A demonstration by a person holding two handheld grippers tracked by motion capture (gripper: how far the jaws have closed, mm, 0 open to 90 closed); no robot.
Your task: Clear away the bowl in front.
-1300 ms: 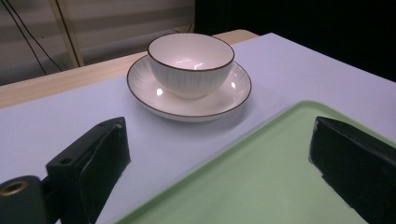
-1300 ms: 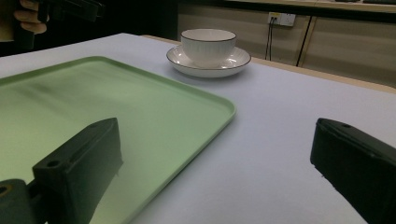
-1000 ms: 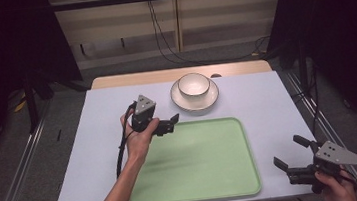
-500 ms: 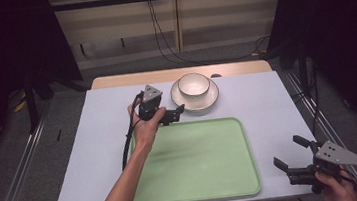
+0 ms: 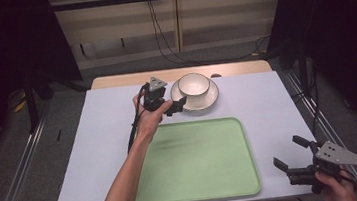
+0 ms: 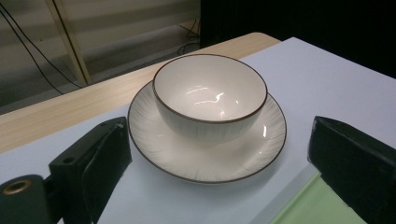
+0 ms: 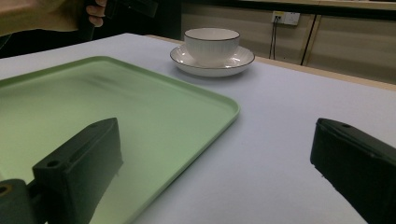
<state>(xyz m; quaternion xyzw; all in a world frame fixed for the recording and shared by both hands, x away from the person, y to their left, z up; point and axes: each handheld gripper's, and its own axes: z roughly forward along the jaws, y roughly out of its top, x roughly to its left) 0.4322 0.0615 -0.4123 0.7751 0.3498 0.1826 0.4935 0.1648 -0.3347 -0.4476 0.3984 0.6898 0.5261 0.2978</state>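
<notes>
High view: the green tray (image 5: 198,161) lies empty at the near edge; beyond it, the bowl (image 5: 194,84) sits on its saucer (image 5: 211,98). The left gripper (image 5: 181,104) hovers wide open beside the saucer's rim, gripping nothing, while the right gripper (image 5: 291,157) idles open and empty. Grabbing the saucer alone could tip the loose bowl off.

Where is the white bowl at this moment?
In the high view the bowl sits on a white plate at the table's far edge, beyond the green tray; the left gripper, fingers open, is beside the plate.
</notes>
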